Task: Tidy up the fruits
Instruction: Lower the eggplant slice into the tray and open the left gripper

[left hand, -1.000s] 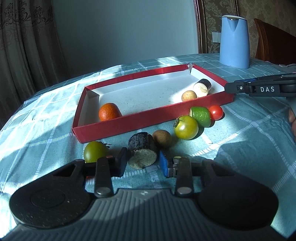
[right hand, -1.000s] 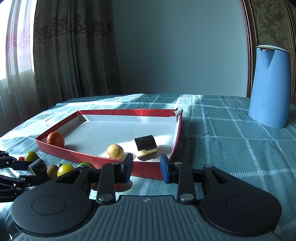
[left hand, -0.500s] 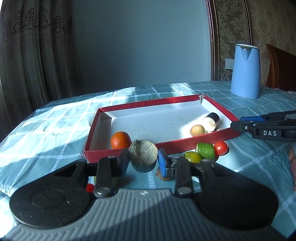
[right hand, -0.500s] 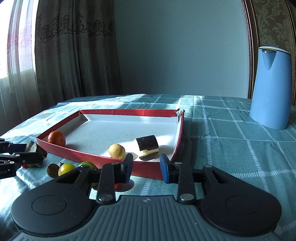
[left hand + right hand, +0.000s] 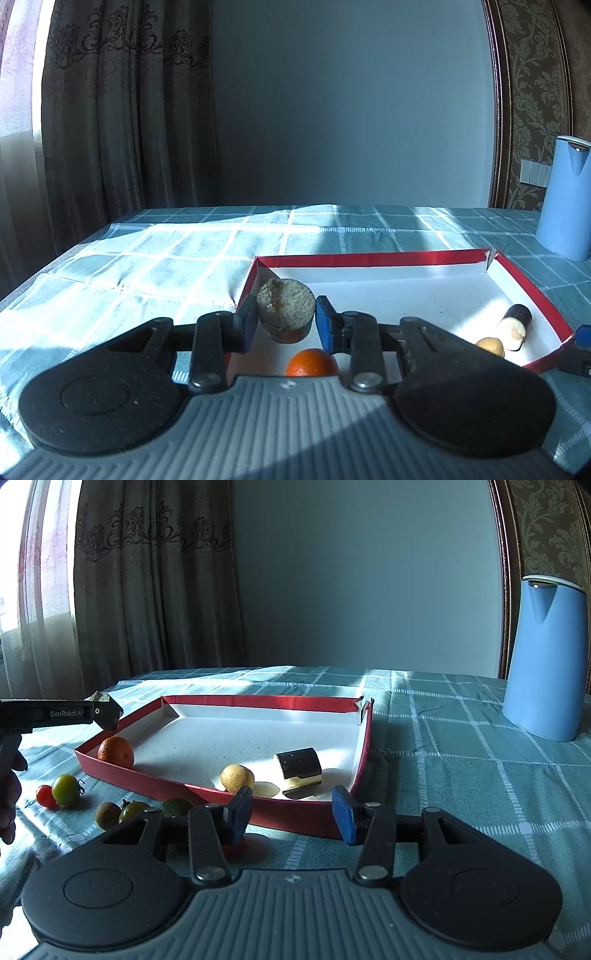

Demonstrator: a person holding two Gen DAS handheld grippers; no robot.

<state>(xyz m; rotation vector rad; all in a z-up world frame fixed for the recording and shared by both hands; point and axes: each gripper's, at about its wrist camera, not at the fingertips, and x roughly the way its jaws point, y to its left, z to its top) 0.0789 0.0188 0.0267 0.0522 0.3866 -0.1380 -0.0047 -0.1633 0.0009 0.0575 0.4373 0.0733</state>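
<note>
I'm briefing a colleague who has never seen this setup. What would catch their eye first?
Probably the red tray on the checked cloth, holding an orange, a small yellow fruit and a dark-skinned chunk. Next, the left gripper shut on a second chunk above the tray's left corner. Then the tall blue jug at far right.

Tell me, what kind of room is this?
Probably a home dining room: a table under a teal checked tablecloth, a blue plastic kettle by a wall switch, patterned brown curtains at a sunny window, and damask wallpaper.
</note>
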